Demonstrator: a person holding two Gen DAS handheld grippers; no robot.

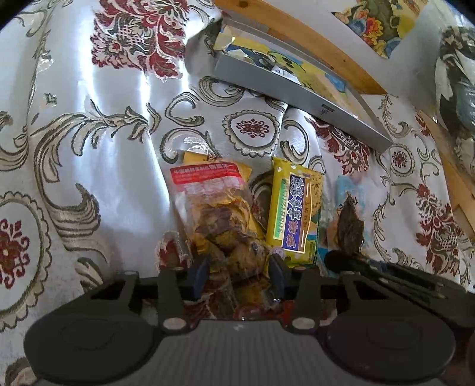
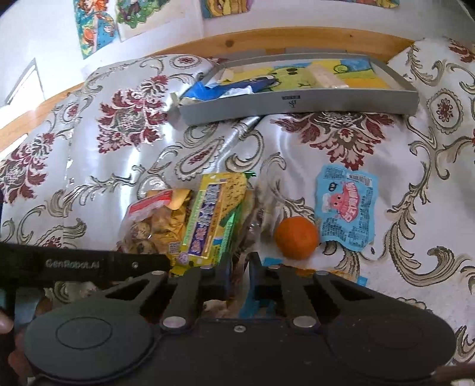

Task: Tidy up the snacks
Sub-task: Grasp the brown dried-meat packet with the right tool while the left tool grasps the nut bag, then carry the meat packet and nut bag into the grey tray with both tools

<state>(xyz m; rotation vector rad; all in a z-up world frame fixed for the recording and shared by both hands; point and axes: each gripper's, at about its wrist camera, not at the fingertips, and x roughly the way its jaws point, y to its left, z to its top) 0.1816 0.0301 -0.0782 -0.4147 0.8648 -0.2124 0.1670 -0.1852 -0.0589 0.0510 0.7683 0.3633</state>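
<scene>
The left gripper (image 1: 239,274) fingers are pinching the clear snack bag (image 1: 219,213) at lower centre; the right gripper (image 2: 239,274) fingers are nearly closed on a clear wrapper (image 2: 252,228). The grey tray (image 2: 297,102), upper frame, is holding few snacks; most are waiting outside.

Floral tablecloth (image 2: 341,154), white wall (image 2: 178,17)
</scene>
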